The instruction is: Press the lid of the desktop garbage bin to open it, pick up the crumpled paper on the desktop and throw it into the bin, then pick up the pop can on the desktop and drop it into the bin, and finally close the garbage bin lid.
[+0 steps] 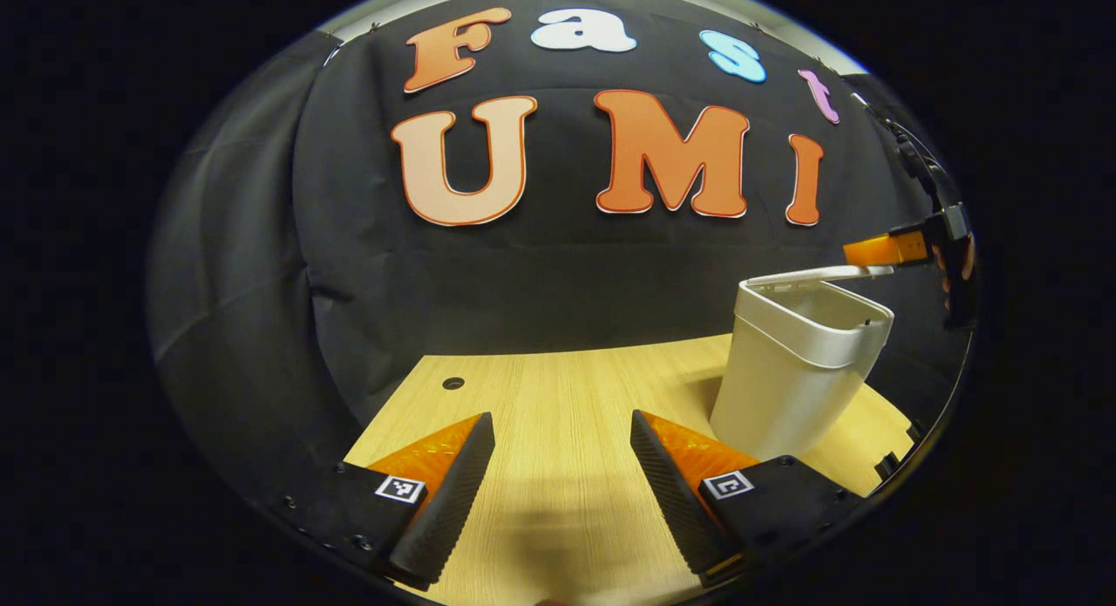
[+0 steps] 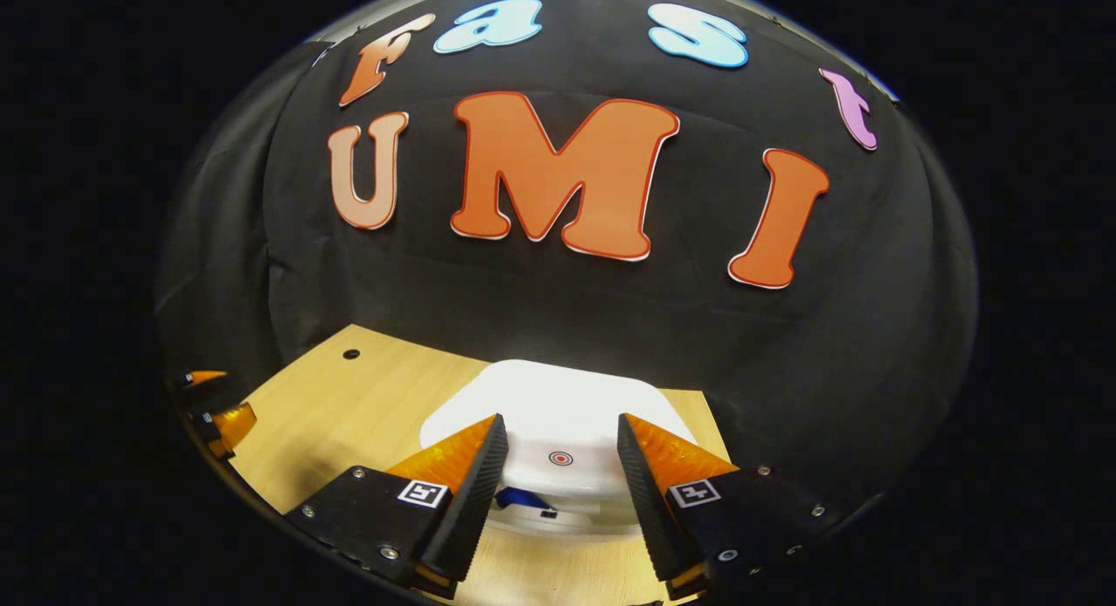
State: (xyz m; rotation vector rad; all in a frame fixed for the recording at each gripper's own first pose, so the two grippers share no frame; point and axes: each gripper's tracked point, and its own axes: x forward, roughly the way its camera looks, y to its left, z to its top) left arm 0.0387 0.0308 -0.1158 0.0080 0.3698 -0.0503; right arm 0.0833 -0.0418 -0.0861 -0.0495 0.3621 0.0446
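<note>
Desktop garbage bin [image 1: 798, 362] seen right of the left gripper [image 1: 562, 466], lid [image 1: 819, 277] partly raised. Right gripper [image 2: 558, 466] held above that lid, its target mark between the spread fingers. Both grippers spread, nothing pinched. No paper or can sighted; closing judged the step remaining.
</note>
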